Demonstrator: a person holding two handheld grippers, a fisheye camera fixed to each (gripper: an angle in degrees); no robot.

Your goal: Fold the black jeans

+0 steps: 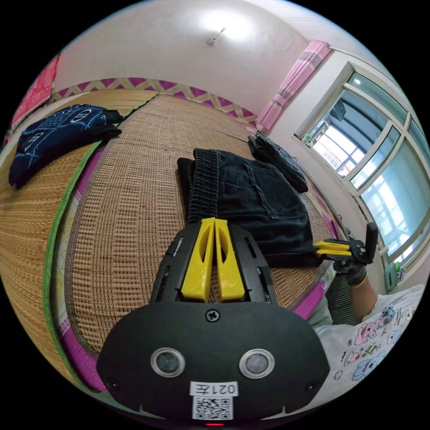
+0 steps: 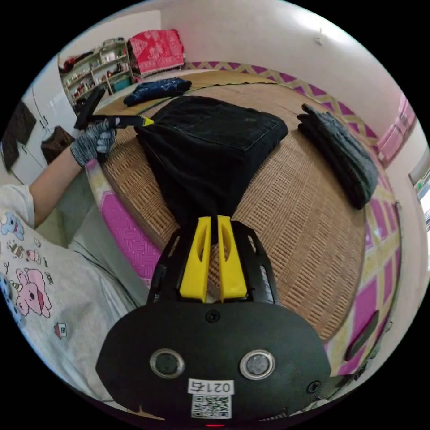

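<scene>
The black jeans [image 1: 255, 201] lie folded into a thick rectangle on the woven mat [image 1: 134, 215], elastic waistband toward my left gripper. My left gripper [image 1: 214, 220] has its yellow jaws pressed together on the waistband edge; in the right gripper view the left gripper [image 2: 145, 121] pinches the jeans' near-left corner, held by a gloved hand [image 2: 92, 141]. My right gripper [image 2: 214, 218] is shut on the opposite end of the jeans [image 2: 210, 148], where the cloth gathers into a narrow bunch between the jaws. In the left gripper view the right gripper [image 1: 319, 250] grips the jeans' near-right corner.
A folded dark grey garment [image 2: 340, 152] lies on the mat beyond the jeans, near the wall. A navy patterned garment [image 1: 58, 134] sits on the far side of the mat. Windows [image 1: 380, 156] and a pink curtain [image 1: 295, 80] stand on one side, shelves [image 2: 98, 67] on the other. The person's printed shirt [image 2: 31, 277] is close.
</scene>
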